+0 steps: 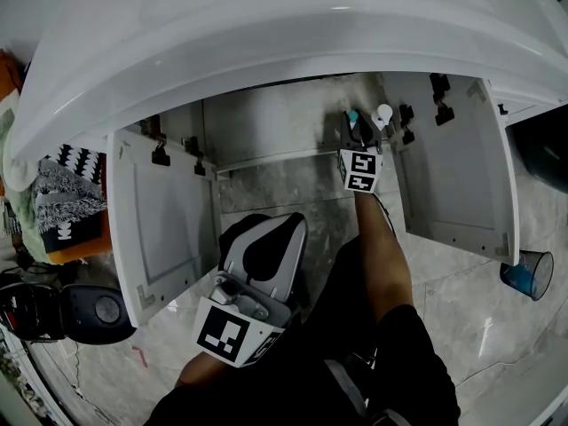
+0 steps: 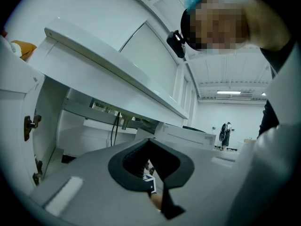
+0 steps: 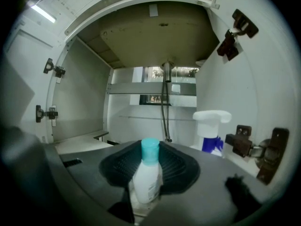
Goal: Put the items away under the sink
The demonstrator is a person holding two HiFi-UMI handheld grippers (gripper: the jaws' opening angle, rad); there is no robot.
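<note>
Under-sink cabinet (image 1: 266, 122) stood w/ both doors swung wide, white sink (image 1: 266, 25) overhead, marble-look floor below. Step in hand, as I read it: placing an item inside. Right tongs (image 1: 359, 124) were reached into the cabinet's right side, about half open and clamped on a white bottle w/ teal cap (image 3: 147, 178), held upright, apparently just above the cabinet floor. Left tongs (image 1: 266, 233) hung back near the person's lap, outside the cabinet, part open, nothing between them.

Next move prob. calls for lowering the bottle till it stands on the floor panel, then easing the tongs apart and backing out w/o knocking it.

Contents: the cabinet held a spray bottle (image 3: 211, 126), white head, blue label, by the right wall near the hinges, just beside the bottle. Drain hose (image 3: 164, 102) ran down the back. Otherwise looked bare.
</note>
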